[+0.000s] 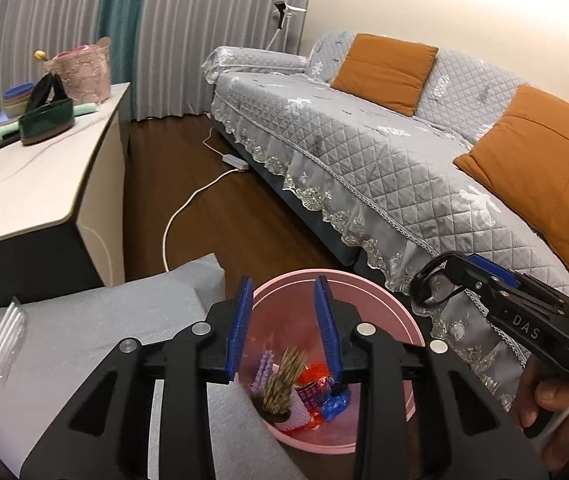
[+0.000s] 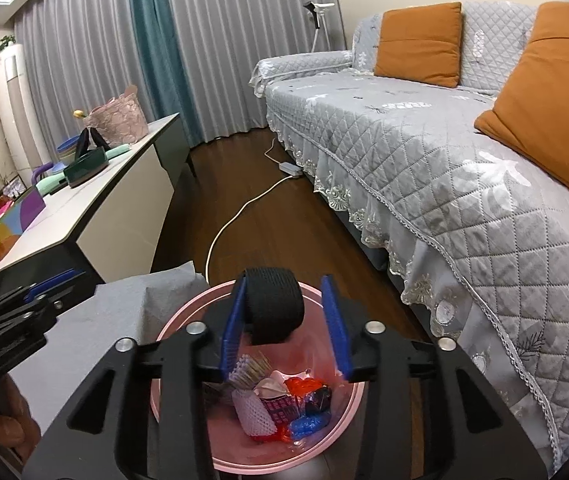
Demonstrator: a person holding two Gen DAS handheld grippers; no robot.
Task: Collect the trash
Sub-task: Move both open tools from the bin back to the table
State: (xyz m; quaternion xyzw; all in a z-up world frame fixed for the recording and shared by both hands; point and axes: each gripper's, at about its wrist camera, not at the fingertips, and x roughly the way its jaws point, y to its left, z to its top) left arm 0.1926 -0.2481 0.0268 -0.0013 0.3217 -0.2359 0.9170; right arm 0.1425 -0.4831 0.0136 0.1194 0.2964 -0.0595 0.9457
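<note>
The left tool hangs over a pink bin at the bottom centre of the left wrist view, its blue pads spread with nothing between them. Through the gap the bin's contents show: a brown bristly brush head, a lilac ridged piece, red and blue crumpled wrappers and a white foam net sleeve.

The right tool sits over the same bin at the bottom centre of the right wrist view. Its pads stand apart, and a black ribbed band, curled into a loop, is between them, lying against the left pad and clear of the right one. Whether the band is loose or clings to that pad, I cannot tell. In the left wrist view the right tool appears at the lower right with a thin black loop at its tip and a hand on its handle.

The bin stands on a dark wooden floor, just beside a grey cushion at the lower left that carries a clear plastic packet. A sofa with a grey quilted cover and orange pillows fills the right side. A white cable curves across the floor. A white desk at the left carries a green basket, stacked bowls and a pink bag.
</note>
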